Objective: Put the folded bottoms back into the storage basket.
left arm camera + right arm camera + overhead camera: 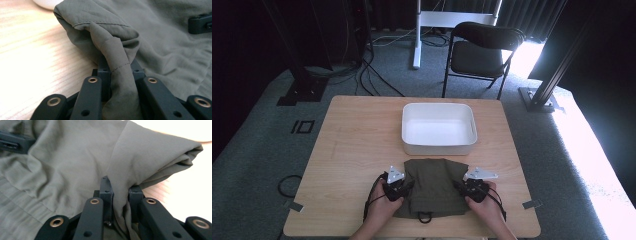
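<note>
**A:** From the high view, the folded olive garment (432, 187) is seen lying on the table (352, 150), pinched on both sides at once: the left gripper (406, 187) is clamped on its left edge and the right gripper (460, 187) on its right edge. The white bin (439, 128) is parked just beyond both grippers, past the cloth's far edge. Probably so the bundle can be lifted level and dropped in without unfolding?

**B:** That's how it's read here too. In the left gripper view, a bunched fold of the garment (117, 62) is squeezed tight between the closed jaws, with the rest spread off to the right of them.

**A:** And the right gripper view?

**B:** Same deal mirrored. A thick fold (122, 195) is trapped between the shut jaws, cloth spilling left, the folded corner sticking out to the right. Both sides are gripped low, likely so the layers are kept together.
</note>
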The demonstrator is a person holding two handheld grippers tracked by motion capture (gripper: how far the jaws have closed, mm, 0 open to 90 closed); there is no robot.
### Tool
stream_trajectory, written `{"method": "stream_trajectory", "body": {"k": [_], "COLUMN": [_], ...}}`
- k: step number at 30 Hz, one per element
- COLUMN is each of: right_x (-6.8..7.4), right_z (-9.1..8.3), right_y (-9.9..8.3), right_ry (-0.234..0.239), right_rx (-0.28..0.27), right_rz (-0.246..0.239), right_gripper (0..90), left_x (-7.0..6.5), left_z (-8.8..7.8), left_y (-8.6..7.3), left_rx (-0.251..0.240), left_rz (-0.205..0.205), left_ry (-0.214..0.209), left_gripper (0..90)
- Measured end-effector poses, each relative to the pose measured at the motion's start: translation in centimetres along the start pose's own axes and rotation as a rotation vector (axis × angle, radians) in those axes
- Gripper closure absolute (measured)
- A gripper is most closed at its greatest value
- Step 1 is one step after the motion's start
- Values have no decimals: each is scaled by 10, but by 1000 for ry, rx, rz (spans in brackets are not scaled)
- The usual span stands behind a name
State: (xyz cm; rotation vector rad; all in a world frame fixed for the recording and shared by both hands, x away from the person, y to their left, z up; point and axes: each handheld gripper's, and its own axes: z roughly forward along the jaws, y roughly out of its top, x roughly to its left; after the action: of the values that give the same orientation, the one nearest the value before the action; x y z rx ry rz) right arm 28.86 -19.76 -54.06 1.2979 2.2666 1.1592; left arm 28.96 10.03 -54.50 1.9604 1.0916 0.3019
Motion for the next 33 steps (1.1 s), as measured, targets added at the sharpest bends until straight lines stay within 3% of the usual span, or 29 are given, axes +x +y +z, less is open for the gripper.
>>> {"method": "stream_trajectory", "body": {"k": [8, 13, 20, 21, 24, 27, 33], "right_x": [3, 5, 5, 4, 2, -3, -7], "right_z": [-21, -38, -58, -60, -63, -68, -71], "right_y": [12, 20, 37, 40, 46, 58, 76], "right_ry": [50, 78, 80, 81, 80, 96, 81], "right_rx": [-49, -94, -156, -160, -174, -198, -224], "right_rz": [22, 38, 23, 25, 27, 39, 33], "right_gripper": [796, 797, 797, 797, 797, 797, 798], "left_x": [-6, -9, -11, -11, -10, -8, -6], "left_z": [-18, -36, -47, -49, -51, -53, -55], "left_y": [13, 28, 43, 49, 54, 63, 87], "left_rx": [-46, -104, -148, -174, -184, -188, -215], "left_rz": [13, 6, 27, 9, -3, 14, 39], "left_ry": [-29, -52, -61, -71, -79, -70, -55], "left_gripper": [804, 806, 806, 806, 804, 805, 805]}}
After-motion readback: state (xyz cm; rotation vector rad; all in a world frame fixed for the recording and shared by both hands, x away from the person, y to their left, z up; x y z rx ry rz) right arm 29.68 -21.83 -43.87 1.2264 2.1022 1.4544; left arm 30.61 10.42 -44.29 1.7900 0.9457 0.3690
